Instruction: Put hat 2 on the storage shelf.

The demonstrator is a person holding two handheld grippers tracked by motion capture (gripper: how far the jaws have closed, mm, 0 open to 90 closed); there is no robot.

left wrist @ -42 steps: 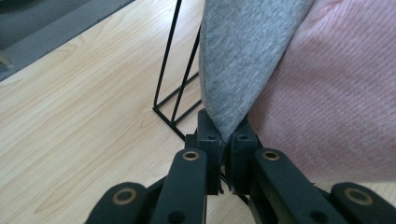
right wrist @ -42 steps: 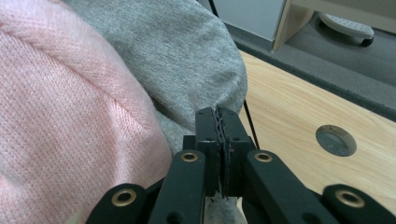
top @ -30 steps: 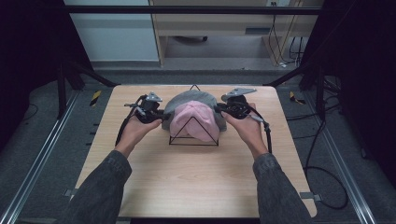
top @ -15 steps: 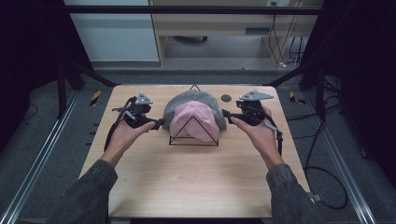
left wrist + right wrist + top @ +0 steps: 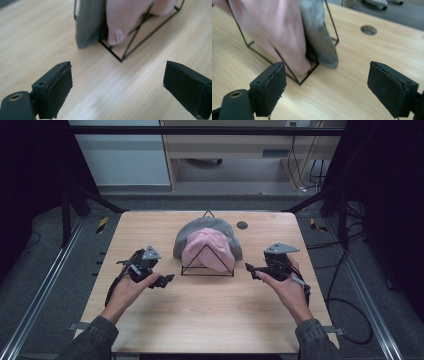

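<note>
A pink cap (image 5: 206, 249) lies over a grey cap (image 5: 207, 226) on a black wire stand (image 5: 207, 270) at the middle of the wooden table (image 5: 210, 315). My left gripper (image 5: 166, 280) is to the left of the stand, a short way off it. Its jaws have just been opening and stand wide with nothing between them (image 5: 117, 85). On the other side my right gripper (image 5: 250, 269) has also just been opening and holds nothing (image 5: 327, 87). Both gripper views look at the caps (image 5: 125, 17) (image 5: 272, 30) hanging on the stand's wires.
A round hole (image 5: 242, 225) is in the table top behind and right of the caps. The person's forearms come in from the near edge. Dark frame posts and cables stand off both sides of the table.
Both grippers let go of the caps, opened and drew back outward and toward the near side. The caps stay on the stand.
</note>
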